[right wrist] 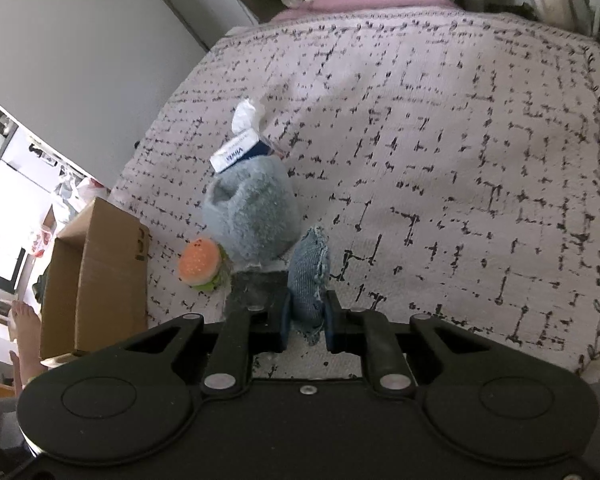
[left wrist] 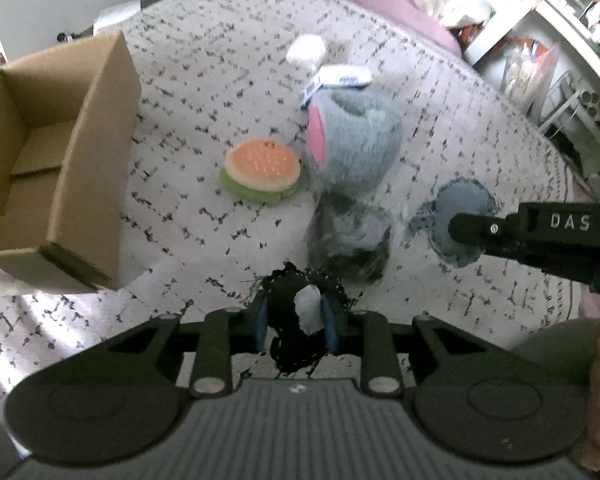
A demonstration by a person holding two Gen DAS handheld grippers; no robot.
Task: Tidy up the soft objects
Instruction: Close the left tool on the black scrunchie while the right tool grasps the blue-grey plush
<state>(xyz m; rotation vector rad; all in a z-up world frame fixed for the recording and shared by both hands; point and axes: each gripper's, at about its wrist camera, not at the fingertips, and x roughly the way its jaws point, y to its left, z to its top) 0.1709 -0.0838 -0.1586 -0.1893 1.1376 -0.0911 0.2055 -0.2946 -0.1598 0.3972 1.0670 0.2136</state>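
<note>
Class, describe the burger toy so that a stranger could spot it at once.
Find the cardboard box on the patterned blanket. Between it and the grey plush lies the burger toy, touching the plush. It alone is orange and green.

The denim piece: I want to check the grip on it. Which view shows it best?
The right wrist view: the denim piece stands close up, pinched between the jaws of the right gripper, shut on it. The left wrist view shows it from the side, partly hidden by that gripper's fingertip.

right hand-held gripper (left wrist: 460, 226): "DAS" | tissue pack (right wrist: 236, 155): blue print, not clearly legible
</note>
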